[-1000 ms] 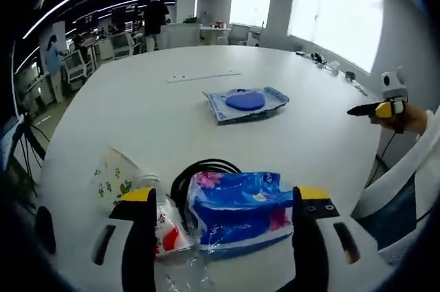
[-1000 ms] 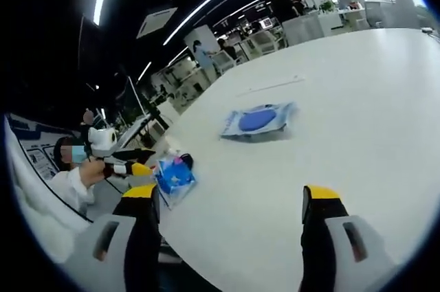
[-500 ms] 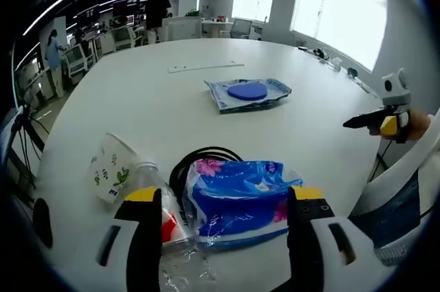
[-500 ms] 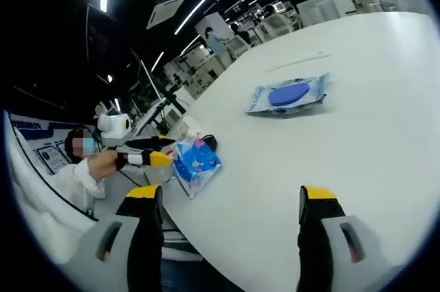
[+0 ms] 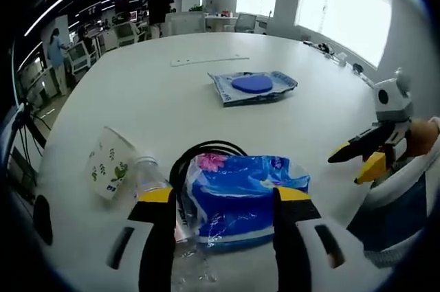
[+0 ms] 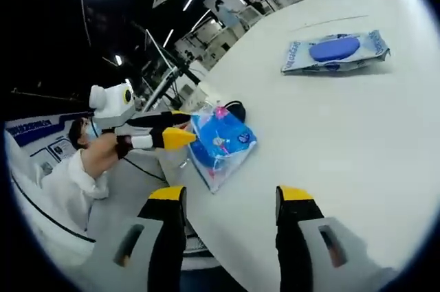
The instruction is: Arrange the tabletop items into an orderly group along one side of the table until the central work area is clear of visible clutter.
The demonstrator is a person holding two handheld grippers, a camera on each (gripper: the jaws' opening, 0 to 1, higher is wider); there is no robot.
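Note:
A blue tissue pack (image 5: pixel 240 192) in clear wrap lies at the near table edge, and my left gripper (image 5: pixel 225 196) stands open with a jaw on either side of it. Just left of the pack are a clear plastic bottle (image 5: pixel 152 181) and a leaf-print paper cup (image 5: pixel 106 172), both on their sides. A black cable (image 5: pixel 206 149) loops behind the pack. A flat blue pouch (image 5: pixel 254 86) lies mid-table. My right gripper (image 5: pixel 356 160) hovers open off the table's right edge. In the right gripper view, the right gripper (image 6: pixel 232 196) is open, facing the tissue pack (image 6: pixel 221 142) and the left gripper (image 6: pixel 182 127).
The white table (image 5: pixel 158 99) is broad and bare around the pouch (image 6: pixel 337 51). A thin white strip (image 5: pixel 210 60) lies at the far side. A hand and white sleeve (image 6: pixel 89 165) hold the left gripper. Desks, chairs and people stand beyond the table.
The left gripper has moved in over the tissue pack and its jaws have narrowed a little. The right gripper has come closer to the pack, its jaws also narrower.

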